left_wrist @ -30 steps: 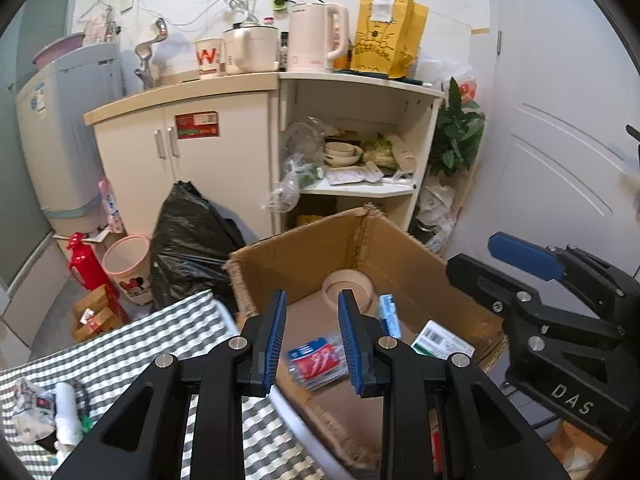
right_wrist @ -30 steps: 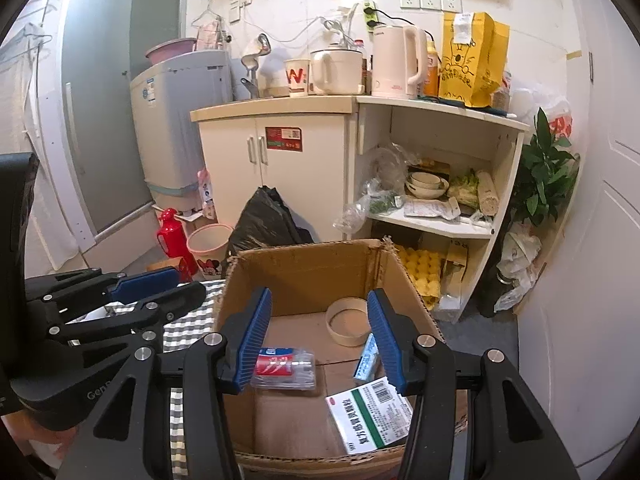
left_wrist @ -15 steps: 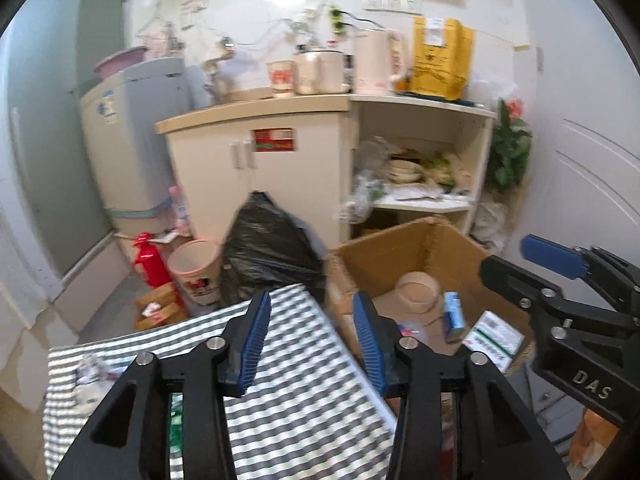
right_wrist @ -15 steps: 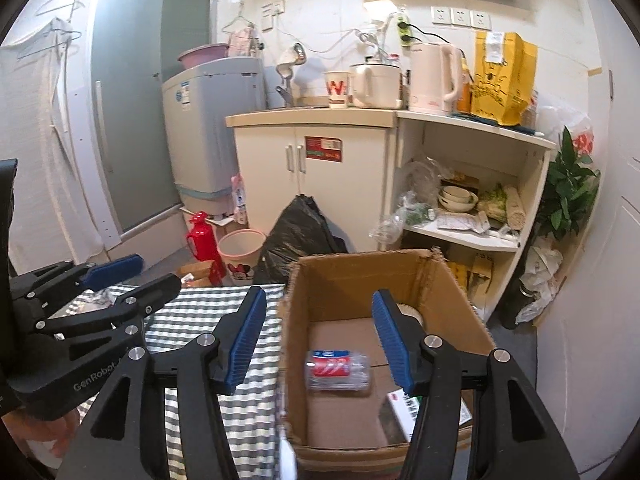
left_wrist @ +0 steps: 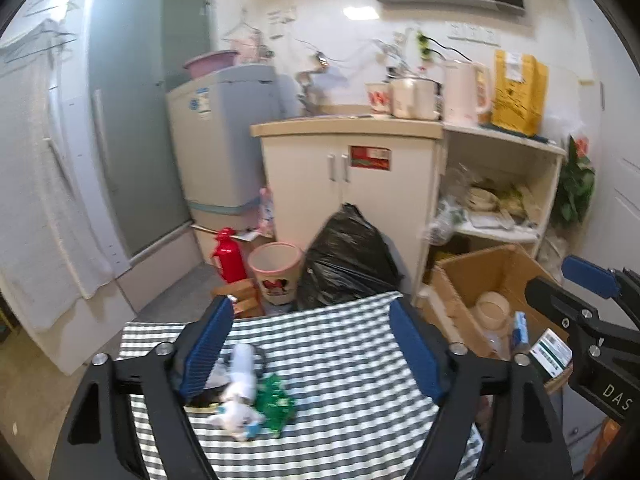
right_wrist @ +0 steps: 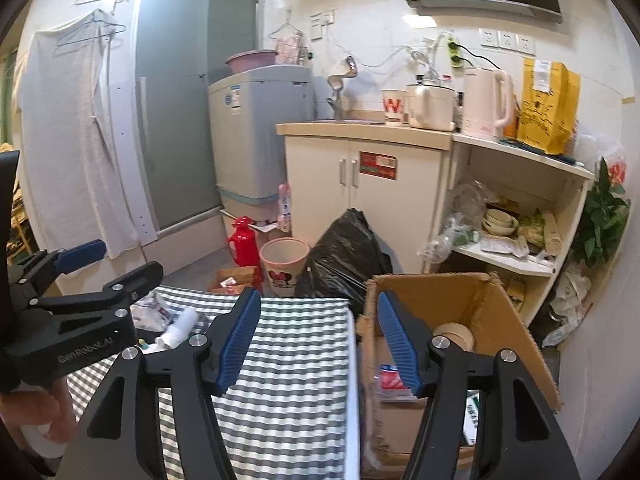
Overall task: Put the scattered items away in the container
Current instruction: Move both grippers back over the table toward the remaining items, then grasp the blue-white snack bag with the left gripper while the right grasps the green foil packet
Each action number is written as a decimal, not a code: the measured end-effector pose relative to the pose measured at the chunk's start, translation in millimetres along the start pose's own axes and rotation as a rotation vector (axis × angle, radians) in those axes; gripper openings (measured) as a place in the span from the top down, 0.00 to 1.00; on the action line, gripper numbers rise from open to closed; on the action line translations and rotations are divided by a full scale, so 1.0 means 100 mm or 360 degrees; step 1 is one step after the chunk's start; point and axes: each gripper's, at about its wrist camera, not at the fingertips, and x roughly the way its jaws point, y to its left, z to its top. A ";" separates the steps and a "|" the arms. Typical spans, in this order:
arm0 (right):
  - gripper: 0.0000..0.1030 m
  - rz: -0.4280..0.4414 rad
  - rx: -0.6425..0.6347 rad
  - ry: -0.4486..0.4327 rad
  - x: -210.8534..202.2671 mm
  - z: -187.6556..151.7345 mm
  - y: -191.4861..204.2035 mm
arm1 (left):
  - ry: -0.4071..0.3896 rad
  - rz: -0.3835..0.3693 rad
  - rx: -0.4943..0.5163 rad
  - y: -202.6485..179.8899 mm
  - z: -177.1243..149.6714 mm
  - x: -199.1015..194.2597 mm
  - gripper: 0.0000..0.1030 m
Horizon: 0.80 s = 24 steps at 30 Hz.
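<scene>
Right now I have my left gripper (left_wrist: 310, 344) hanging over the checked tablecloth (left_wrist: 344, 360), its blue-padded jaws spread wide with nothing between them. Just below and beside its left finger lies the small heap of scattered items: a white bottle (left_wrist: 244, 368) lying on its side, a green packet (left_wrist: 276, 400) touching it, and a crumpled white wrapper (left_wrist: 236, 420) at the near end. Something dark sits under the bottle, but I cannot make out what it is.

My right gripper (right_wrist: 318, 344) also stands spread and holds nothing. Its left finger sits over the cloth and its right finger over the near-left corner of the cardboard box (right_wrist: 516, 320), which stands against the table's right edge. Inside the box I see a roll of tape (right_wrist: 456, 334) toward the back, a clear packet with a red label (right_wrist: 390, 380) partly hidden behind my right finger, and a green-and-white carton (right_wrist: 474, 420) near the front. From the left wrist view a small blue box (left_wrist: 520, 326) also shows beside the tape.

Beyond the table stand a black rubbish bag (right_wrist: 344, 256), a pink bin (right_wrist: 284, 266) and a red flask (right_wrist: 244, 244) on the floor.
</scene>
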 end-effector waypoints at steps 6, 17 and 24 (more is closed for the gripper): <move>0.32 0.0073 -0.0051 -0.0016 0.01 0.01 0.31 | -0.0012 0.0095 -0.0095 0.37 -0.07 -0.07 0.04; 0.05 0.0109 -0.0135 -0.0064 0.00 0.05 0.75 | -0.0036 0.0247 -0.0168 0.89 -0.14 -0.20 0.00; 0.00 0.0126 -0.0171 -0.0057 0.09 0.05 0.91 | 0.0009 0.0277 -0.0204 1.14 -0.19 -0.13 0.00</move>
